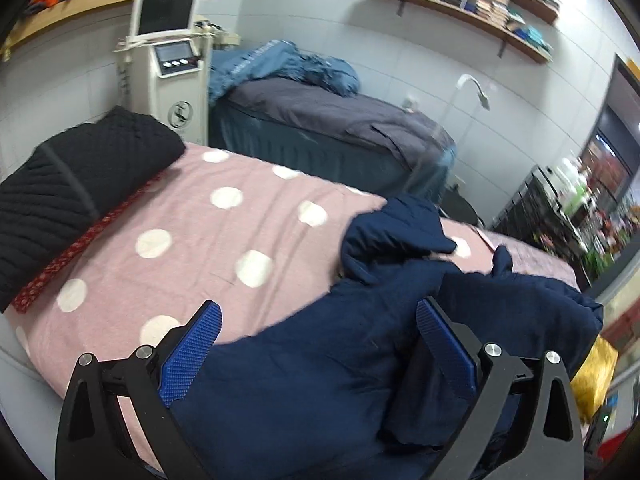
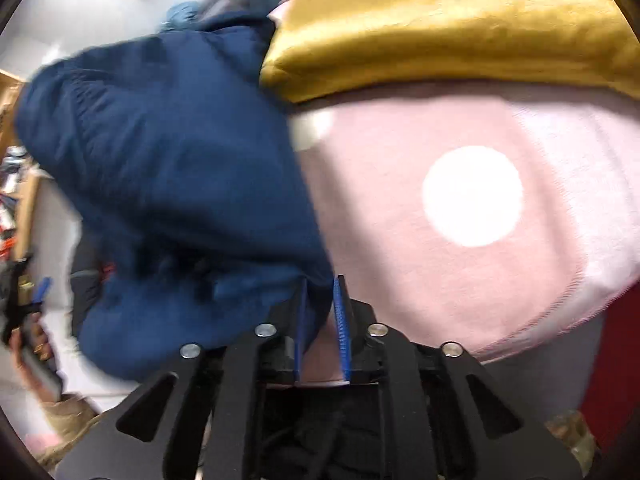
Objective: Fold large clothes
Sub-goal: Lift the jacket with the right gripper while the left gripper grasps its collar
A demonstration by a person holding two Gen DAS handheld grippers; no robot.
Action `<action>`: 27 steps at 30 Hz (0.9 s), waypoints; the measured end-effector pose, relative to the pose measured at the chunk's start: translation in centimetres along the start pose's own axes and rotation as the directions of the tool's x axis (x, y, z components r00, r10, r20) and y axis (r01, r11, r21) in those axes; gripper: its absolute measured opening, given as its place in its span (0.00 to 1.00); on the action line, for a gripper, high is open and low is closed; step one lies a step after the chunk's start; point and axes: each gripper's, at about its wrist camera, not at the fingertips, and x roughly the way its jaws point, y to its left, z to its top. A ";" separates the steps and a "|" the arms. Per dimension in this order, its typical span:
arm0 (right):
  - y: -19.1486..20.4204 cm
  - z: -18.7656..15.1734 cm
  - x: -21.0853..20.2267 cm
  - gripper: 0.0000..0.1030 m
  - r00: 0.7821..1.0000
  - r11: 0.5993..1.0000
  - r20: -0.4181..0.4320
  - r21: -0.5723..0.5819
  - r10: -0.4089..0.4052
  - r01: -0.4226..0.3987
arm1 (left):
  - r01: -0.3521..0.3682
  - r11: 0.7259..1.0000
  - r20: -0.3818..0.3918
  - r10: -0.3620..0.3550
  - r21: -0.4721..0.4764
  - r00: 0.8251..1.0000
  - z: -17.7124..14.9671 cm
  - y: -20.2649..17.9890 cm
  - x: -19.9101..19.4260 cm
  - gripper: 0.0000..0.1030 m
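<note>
The navy jacket point(image 1: 360, 360) lies bunched on the near end of the pink spotted blanket point(image 1: 192, 232), one corner against the gold cushion point(image 2: 440, 28). The left gripper point(image 1: 316, 344) hangs over it with its jaws wide apart and nothing between them. The right gripper point(image 2: 322, 320) stands only a little open at the jacket's edge; cloth lies at its left pad, but I judge the pads are not pressing on it. To fold well, first spread the jacket flat, take a hem or shoulder in each gripper, and pull it taut before laying one half over. Much is unclear: blur smears the right view, the sleeves and collar are lost in the folds, and the jacket's near edge is cut off.
</note>
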 end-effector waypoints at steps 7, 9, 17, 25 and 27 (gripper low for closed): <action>6.0 2.7 -3.5 0.94 0.955 0.980 0.289 -0.164 -0.061 0.113 | 0.004 0.998 -0.114 0.002 0.058 0.994 -2.3 -0.8 5.2 0.94; 8.7 3.8 -4.1 0.94 0.939 0.962 0.337 -0.222 -0.076 0.158 | -0.006 0.998 -0.136 0.015 0.067 0.991 -2.9 -0.6 6.3 0.94; 13.3 5.1 -5.1 0.94 0.907 0.948 0.415 -0.256 -0.067 0.187 | -0.015 0.967 -0.146 0.054 0.256 0.988 -0.7 -1.8 12.1 0.94; 13.9 5.6 -5.9 0.94 0.908 0.943 0.419 -0.293 -0.019 0.155 | -0.009 0.936 -0.239 0.099 0.352 0.966 3.2 -4.4 25.2 0.94; 13.9 5.3 -7.1 0.94 0.884 0.945 0.468 -0.291 0.003 0.151 | 0.029 0.944 -0.281 0.068 0.328 0.957 3.9 -5.1 28.2 0.94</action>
